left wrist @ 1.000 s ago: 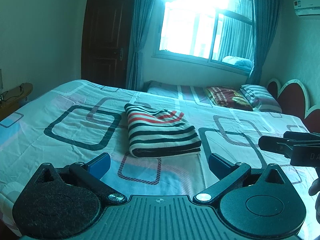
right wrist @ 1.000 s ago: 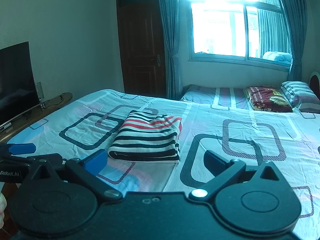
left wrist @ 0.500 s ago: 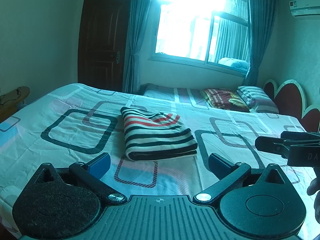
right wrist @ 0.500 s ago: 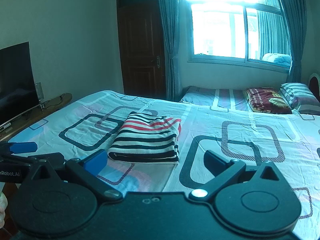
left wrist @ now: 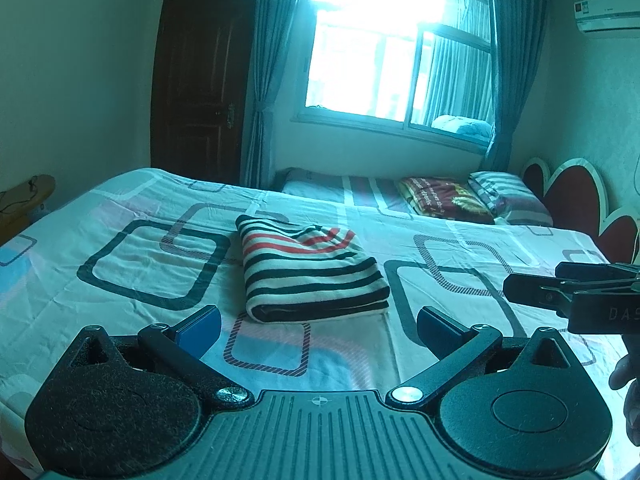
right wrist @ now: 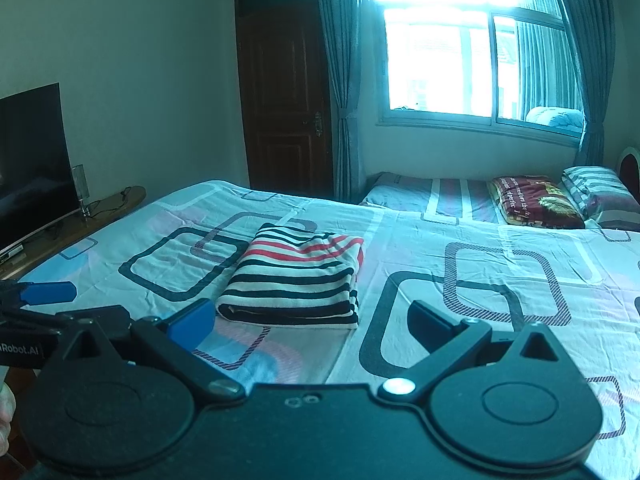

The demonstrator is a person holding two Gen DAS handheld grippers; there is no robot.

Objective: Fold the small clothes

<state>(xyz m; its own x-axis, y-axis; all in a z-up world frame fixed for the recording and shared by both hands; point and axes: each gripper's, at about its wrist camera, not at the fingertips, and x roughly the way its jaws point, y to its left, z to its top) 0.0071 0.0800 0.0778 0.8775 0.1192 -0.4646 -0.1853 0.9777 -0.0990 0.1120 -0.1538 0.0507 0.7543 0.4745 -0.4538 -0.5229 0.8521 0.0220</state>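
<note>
While both tongs, left [left wrist: 318, 326] and right [right wrist: 310, 322], hang spread and empty, folded striped shirt [left wrist: 308, 270] lies at 12 o'clock, bare bedsheet [left wrist: 132, 256] bordering every edge.

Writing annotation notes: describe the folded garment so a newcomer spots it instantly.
Start at the large bed with the pale sheet printed in dark rounded squares. Near its middle lies a folded rectangular cloth garment with black, white and red stripes. Unlike the striped pillow by the headboard, it is flat, neatly folded, and alone mid-bed.
</note>
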